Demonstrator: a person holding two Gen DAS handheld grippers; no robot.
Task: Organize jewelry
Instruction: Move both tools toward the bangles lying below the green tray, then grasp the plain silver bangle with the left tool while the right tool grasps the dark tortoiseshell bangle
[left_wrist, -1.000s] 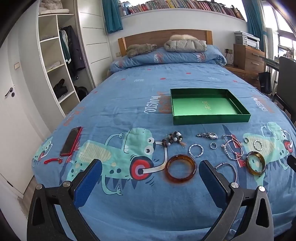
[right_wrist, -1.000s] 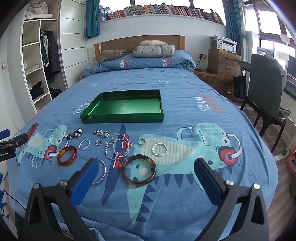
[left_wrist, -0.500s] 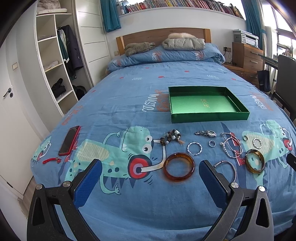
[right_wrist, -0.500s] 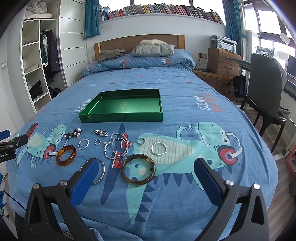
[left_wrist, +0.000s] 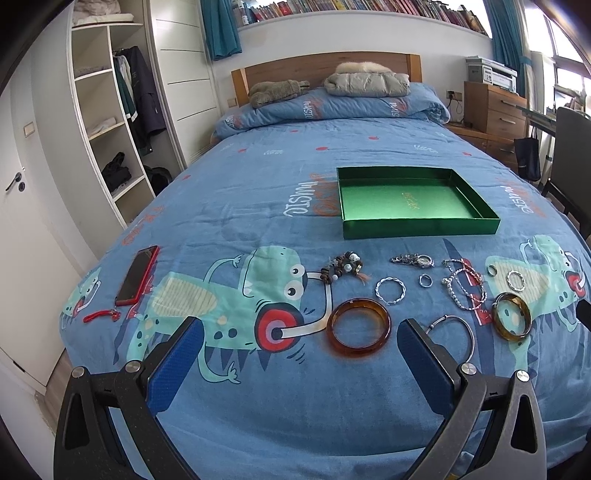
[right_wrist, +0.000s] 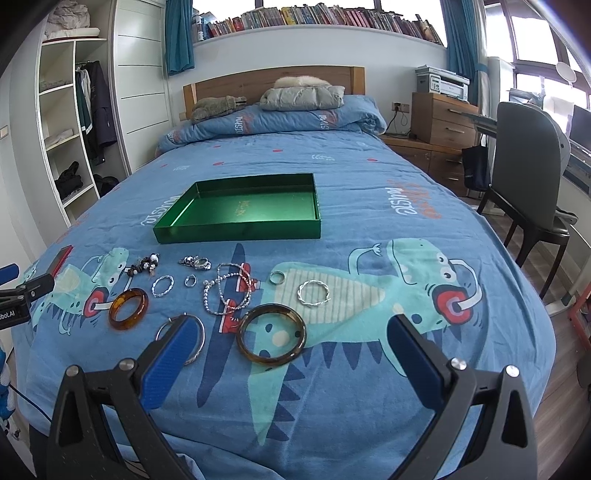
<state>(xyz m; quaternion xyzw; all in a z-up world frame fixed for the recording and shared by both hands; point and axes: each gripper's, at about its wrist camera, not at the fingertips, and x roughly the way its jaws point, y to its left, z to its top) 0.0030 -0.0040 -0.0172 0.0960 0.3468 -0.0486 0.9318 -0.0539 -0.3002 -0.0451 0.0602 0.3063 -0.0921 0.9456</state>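
Jewelry lies in a row on the blue bedspread in front of an empty green tray (left_wrist: 417, 225) (right_wrist: 236, 230). An amber bangle (left_wrist: 358, 326) (right_wrist: 128, 309) sits just ahead of my left gripper (left_wrist: 301, 332), which is open and holds nothing. A darker tortoiseshell bangle (right_wrist: 271, 339) (left_wrist: 512, 321) lies between the fingers of my open right gripper (right_wrist: 291, 332), which is above the bed and apart from it. Also here: a thin silver bangle (left_wrist: 452, 334) (right_wrist: 183, 334), twisted silver rings (left_wrist: 390, 290) (right_wrist: 314, 291), a bead chain (right_wrist: 227, 290), a beaded bracelet (left_wrist: 341, 267) and a watch (left_wrist: 413, 260).
A red phone (left_wrist: 136, 275) and a red strap (left_wrist: 101, 315) lie at the bed's left edge. Pillows and folded clothes sit at the headboard. A shelf unit and door stand to the left; a dresser and a chair (right_wrist: 528, 177) are on the right.
Both views have shifted slightly; the left gripper has drawn back and up a little, so the jewelry sits lower in its view. Nothing was picked up or moved.
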